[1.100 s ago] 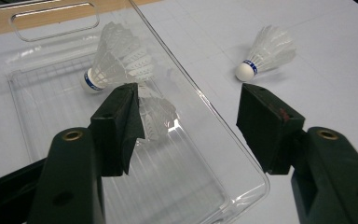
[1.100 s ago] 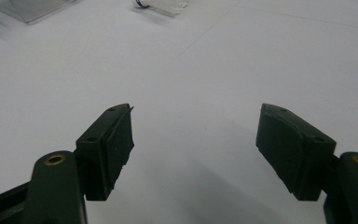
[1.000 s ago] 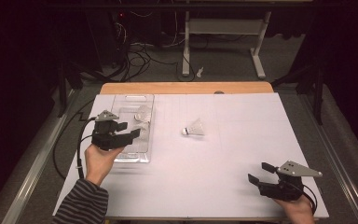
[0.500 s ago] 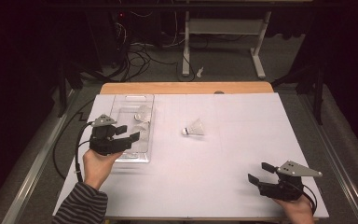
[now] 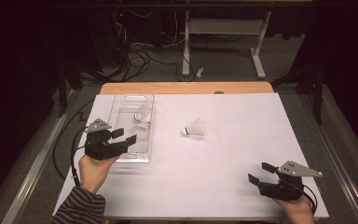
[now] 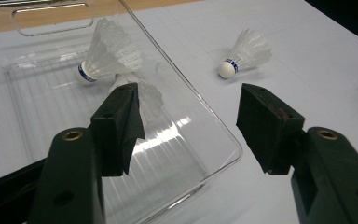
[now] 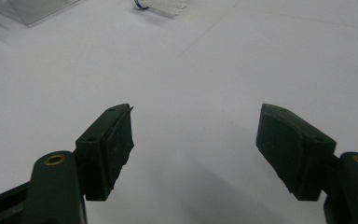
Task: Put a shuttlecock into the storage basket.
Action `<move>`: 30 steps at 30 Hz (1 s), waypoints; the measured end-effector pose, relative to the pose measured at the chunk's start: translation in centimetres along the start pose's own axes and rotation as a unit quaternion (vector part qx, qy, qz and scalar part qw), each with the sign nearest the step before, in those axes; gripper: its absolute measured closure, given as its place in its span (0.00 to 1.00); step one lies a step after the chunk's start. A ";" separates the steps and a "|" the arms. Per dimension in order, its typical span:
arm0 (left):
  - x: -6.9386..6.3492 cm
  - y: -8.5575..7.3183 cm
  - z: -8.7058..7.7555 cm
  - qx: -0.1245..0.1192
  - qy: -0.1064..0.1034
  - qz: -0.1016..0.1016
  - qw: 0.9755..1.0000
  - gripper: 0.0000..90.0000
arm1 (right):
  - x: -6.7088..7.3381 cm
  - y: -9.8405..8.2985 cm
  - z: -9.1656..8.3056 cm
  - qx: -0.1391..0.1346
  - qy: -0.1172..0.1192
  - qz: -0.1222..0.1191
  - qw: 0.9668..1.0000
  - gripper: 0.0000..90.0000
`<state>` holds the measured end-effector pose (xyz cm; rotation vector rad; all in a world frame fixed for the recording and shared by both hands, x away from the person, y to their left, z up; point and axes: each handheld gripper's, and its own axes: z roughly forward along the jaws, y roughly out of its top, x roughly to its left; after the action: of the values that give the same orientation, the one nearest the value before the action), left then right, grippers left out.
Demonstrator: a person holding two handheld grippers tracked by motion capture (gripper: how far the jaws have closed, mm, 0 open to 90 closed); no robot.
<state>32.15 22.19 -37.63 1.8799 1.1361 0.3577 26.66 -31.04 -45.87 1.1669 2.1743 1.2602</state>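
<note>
Lying on its side near the middle of the counter (image 5: 242, 154), one shuttlecock (image 5: 195, 128) remains outside the clear tray (image 5: 121, 105), well apart from it; two shuttlecocks (image 6: 103, 58) already sit inside, feathers overlapping, toward the far end; judgement: two of three are stowed, one is left to collect; left gripper (image 5: 124, 136) hovers over the tray's near right corner, jaws wide, nothing between them, seemingly aimed toward the loose shuttlecock; right gripper (image 5: 261, 172) rests low at the counter's near right corner, jaws likewise wide and empty, far from the tray; remaining work, as I read it: reach the loose shuttlecock, close on it, carry it over the tray wall, release.
</note>
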 end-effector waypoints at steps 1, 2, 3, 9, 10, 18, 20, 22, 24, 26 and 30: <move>0.1 -0.2 -0.1 -0.004 -0.001 -0.002 1.000 0.45 | 0.0 0.0 0.0 0.001 0.000 0.000 1.000 0.31; 0.1 -0.3 -0.2 -0.004 -0.004 -0.004 1.000 0.45 | 0.0 0.0 0.0 0.001 0.000 -0.001 1.000 0.31; 0.1 -0.4 -0.3 -0.005 -0.004 -0.006 1.000 0.45 | 0.0 0.0 0.0 0.002 0.000 -0.001 1.000 0.31; -0.1 -1.4 -0.5 -0.008 -0.003 -0.002 1.000 0.44 | 0.0 0.0 0.0 0.002 -0.001 0.002 1.000 0.31; -0.1 -1.6 -0.4 -0.007 -0.005 -0.003 1.000 0.44 | -0.1 0.0 0.1 0.002 -0.001 0.002 1.000 0.31; -0.3 -2.5 -0.5 -0.012 -0.007 -0.006 1.000 0.44 | -0.2 0.0 0.0 0.000 -0.001 0.002 1.000 0.31; -0.3 -2.7 -0.5 -0.010 -0.007 -0.005 1.000 0.44 | -0.2 0.0 0.0 0.001 -0.001 0.003 1.000 0.31; -0.3 -2.9 -0.6 -0.011 -0.006 -0.004 1.000 0.44 | -0.2 0.0 0.0 0.000 -0.002 0.003 1.000 0.31; -0.4 -3.0 -0.7 -0.014 -0.008 -0.006 1.000 0.44 | -0.2 0.0 0.0 0.000 -0.002 0.003 1.000 0.31; -0.4 -3.2 -0.8 -0.017 -0.010 -0.007 1.000 0.44 | -0.2 0.0 0.0 0.001 -0.002 0.003 1.000 0.31; -0.5 -3.6 -0.8 -0.015 -0.011 -0.005 1.000 0.44 | -0.2 0.0 0.0 0.001 -0.003 0.003 1.000 0.31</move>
<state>29.38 22.85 -39.95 1.8461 1.1202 0.3460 26.77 -31.21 -45.89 1.1786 2.1687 1.2559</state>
